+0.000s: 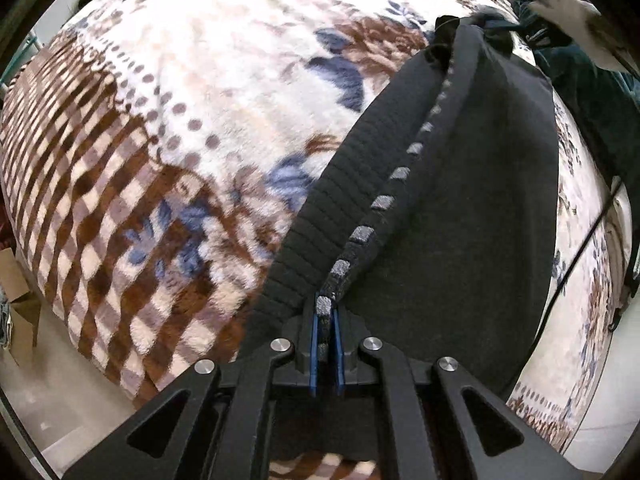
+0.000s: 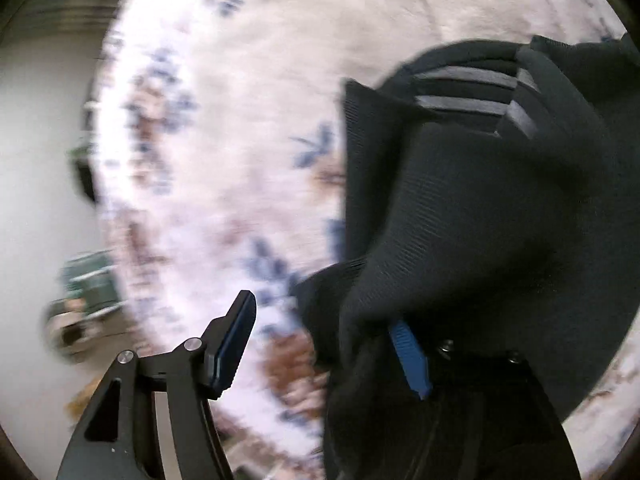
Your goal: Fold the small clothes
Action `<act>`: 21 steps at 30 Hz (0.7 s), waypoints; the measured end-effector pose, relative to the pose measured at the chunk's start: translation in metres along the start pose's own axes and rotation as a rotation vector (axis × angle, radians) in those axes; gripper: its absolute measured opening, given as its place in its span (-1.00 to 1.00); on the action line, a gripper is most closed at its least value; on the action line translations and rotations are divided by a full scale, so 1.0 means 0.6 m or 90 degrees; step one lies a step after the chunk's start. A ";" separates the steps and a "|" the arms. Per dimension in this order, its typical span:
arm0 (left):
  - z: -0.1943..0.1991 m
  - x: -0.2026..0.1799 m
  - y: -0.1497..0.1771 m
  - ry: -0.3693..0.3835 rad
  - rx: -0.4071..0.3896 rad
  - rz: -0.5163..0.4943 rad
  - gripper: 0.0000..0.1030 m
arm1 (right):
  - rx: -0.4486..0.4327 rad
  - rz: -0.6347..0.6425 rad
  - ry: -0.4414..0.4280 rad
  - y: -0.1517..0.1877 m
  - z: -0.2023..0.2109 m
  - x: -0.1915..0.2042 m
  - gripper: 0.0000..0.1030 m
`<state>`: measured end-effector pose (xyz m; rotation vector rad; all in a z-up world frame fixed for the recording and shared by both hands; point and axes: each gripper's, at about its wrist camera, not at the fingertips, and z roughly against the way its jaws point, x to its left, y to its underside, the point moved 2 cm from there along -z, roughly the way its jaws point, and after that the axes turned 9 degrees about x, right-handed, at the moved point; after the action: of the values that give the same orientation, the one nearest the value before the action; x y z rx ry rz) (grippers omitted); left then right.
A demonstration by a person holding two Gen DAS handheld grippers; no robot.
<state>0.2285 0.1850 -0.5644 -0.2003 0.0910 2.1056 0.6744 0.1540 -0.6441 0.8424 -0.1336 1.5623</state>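
- The left gripper (image 1: 327, 322) has its blue pads pinched tight together on the edge of a black garment (image 1: 460, 216), with a strip of the grey-flecked trim caught between them.
- From that pinch the garment stretches away taut: a ribbed black band on one side, smoother dark cloth on the other, and a row of small grey blocks (image 1: 384, 202) running along the seam between.
- The right gripper (image 2: 324, 340) stands wide apart; its left finger (image 2: 234, 344) hangs free over the blanket with nothing against its blue pad.
- Its other blue pad (image 2: 408, 356) is partly buried under a loose fold of the same black garment (image 2: 480, 208), which drapes over that side of the tool. The cloth touches that pad, but nothing is clamped.
- Seen from the right wrist, the garment is fine-ribbed knit, bunched in soft folds, with two grey stripes (image 2: 464, 90) across it near the top.
- Beneath it all lies a fluffy blanket (image 1: 208, 92), cream plush with blue and brown flowers, brown dots and a brown-and-cream chequered border (image 1: 100, 220).
- Beyond the blanket's edge there is pale floor (image 1: 60, 392) and a piece of brown cardboard (image 1: 16, 288); the right wrist view is blurred at its margins.
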 end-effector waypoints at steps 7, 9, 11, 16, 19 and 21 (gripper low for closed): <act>-0.008 0.004 -0.004 0.003 0.016 -0.012 -0.90 | -0.107 0.086 0.114 -0.010 0.113 -0.008 0.38; -0.009 0.009 -0.005 0.009 0.020 -0.005 -0.91 | -0.104 0.081 0.150 -0.036 0.120 -0.016 0.38; -0.012 0.016 -0.007 0.009 0.025 -0.006 -0.90 | -0.097 0.071 0.180 -0.060 0.100 -0.009 0.38; -0.014 0.021 -0.010 0.012 0.029 -0.012 -0.90 | -0.050 0.095 0.300 -0.092 -0.008 0.023 -0.60; 0.000 0.033 -0.009 0.019 0.018 -0.008 -0.90 | -0.095 0.057 0.351 -0.094 -0.018 0.023 -0.82; 0.008 0.044 -0.009 0.024 0.013 -0.002 -0.90 | -0.128 0.009 0.320 -0.086 -0.002 0.023 -0.82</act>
<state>0.2193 0.2105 -0.5644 -0.2277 0.1347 2.0970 0.7214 0.1762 -0.6570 0.2773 0.0668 1.6950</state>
